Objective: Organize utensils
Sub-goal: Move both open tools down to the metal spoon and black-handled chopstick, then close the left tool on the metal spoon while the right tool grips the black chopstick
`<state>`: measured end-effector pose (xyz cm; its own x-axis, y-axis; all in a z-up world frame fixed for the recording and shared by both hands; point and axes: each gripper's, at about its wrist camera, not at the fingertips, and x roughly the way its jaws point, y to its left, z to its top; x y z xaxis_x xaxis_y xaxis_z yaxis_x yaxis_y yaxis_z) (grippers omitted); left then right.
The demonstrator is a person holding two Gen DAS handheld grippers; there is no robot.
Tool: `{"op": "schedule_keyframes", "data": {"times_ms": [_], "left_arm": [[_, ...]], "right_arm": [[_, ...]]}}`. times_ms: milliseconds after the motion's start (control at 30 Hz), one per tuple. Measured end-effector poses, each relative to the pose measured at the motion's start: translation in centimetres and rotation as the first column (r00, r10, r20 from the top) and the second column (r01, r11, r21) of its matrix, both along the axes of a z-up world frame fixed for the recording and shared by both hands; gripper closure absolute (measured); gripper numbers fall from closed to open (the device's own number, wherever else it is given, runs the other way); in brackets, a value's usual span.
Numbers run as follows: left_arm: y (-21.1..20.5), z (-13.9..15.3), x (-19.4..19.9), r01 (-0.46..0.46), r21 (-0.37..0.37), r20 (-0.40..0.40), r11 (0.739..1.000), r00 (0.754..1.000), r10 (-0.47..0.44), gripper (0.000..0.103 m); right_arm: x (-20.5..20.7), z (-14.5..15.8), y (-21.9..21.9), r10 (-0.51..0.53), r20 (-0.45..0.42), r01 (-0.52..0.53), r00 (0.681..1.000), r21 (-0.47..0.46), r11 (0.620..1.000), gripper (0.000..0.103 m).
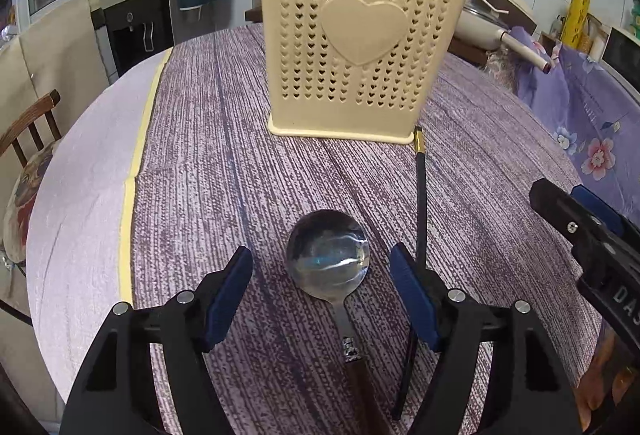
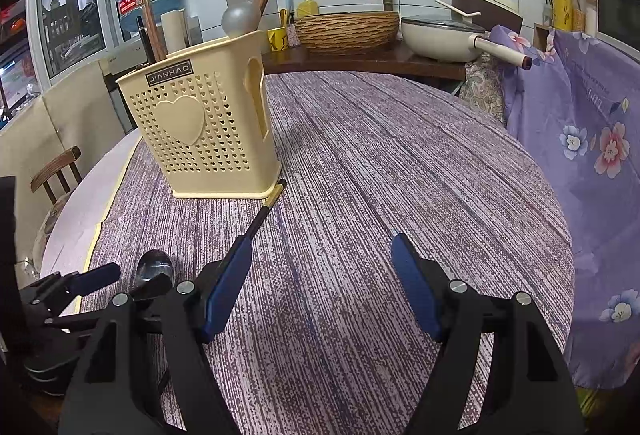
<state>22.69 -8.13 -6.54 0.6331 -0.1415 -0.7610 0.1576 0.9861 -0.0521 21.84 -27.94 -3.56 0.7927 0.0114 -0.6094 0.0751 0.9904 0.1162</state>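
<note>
While your left gripper [image 1: 322, 295] hangs over the counter [image 1: 200, 163], its fingers [image 1: 230, 295] stand apart, straddling the spoon [image 1: 328, 255] without touching it. Spoon lies flat, bowl toward 12 o'clock, brown handle running back to 6. Black chopstick [image 1: 420, 203] lies just right of it, gold tip touching the base corner of the cream utensil holder [image 1: 360, 47] at 12 o'clock. Your right gripper [image 2: 322, 287] has its fingers spread too, nothing between them, only bare counter; chopstick passes at its 10 o'clock.
</note>
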Motion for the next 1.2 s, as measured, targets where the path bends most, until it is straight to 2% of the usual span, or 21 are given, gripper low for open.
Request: {"op": "schedule_keyframes", "data": {"times_ms": [133, 267, 367, 533, 633, 767, 900, 1200], "left_arm": [[-0.9, -0.7, 0.5, -0.007, 0.029, -0.027, 1.000, 1.000, 0.008, 0.044], [-1.6, -0.8, 0.7, -0.014, 0.072, -0.023, 0.997, 1.000, 0.016, 0.048], [-1.9, -0.8, 0.8, -0.023, 0.096, -0.021, 0.995, 0.999, 0.025, 0.056], [-1.9, -0.8, 0.8, -0.010, 0.088, -0.023, 0.996, 1.000, 0.012, 0.056], [-1.6, -0.8, 0.8, 0.004, 0.085, -0.026, 0.996, 1.000, -0.002, 0.056], [-0.2, -0.7, 1.0, 0.007, 0.074, -0.033, 0.997, 0.999, -0.004, 0.056], [1.4, -0.8, 1.5, 0.002, 0.095, -0.032, 0.995, 0.999, 0.001, 0.056], [3.6, -0.7, 2.5, -0.011, 0.077, -0.037, 0.997, 0.999, 0.014, 0.056]], "right_arm": [[-0.2, 0.0, 0.1, 0.004, 0.000, -0.004, 1.000, -0.003, 1.000, 0.031], [0.0, -0.2, 0.1, 0.007, -0.007, -0.007, 1.000, 0.000, 1.000, 0.031], [0.1, -0.3, 0.3, 0.009, -0.014, -0.009, 1.000, -0.006, 1.000, 0.031], [0.4, -0.5, 0.7, 0.013, -0.030, -0.013, 0.999, -0.001, 1.000, 0.031], [1.0, -0.8, 0.5, 0.024, -0.059, -0.022, 0.998, 0.039, 0.999, 0.031], [2.1, -1.1, 0.6, 0.033, -0.100, -0.026, 0.994, 0.074, 0.997, 0.031], [3.5, -1.4, 1.6, 0.057, -0.138, -0.044, 0.989, 0.095, 0.995, 0.031], [6.7, -2.9, 5.2, 0.080, -0.211, -0.070, 0.974, 0.056, 0.996, 0.040]]}}
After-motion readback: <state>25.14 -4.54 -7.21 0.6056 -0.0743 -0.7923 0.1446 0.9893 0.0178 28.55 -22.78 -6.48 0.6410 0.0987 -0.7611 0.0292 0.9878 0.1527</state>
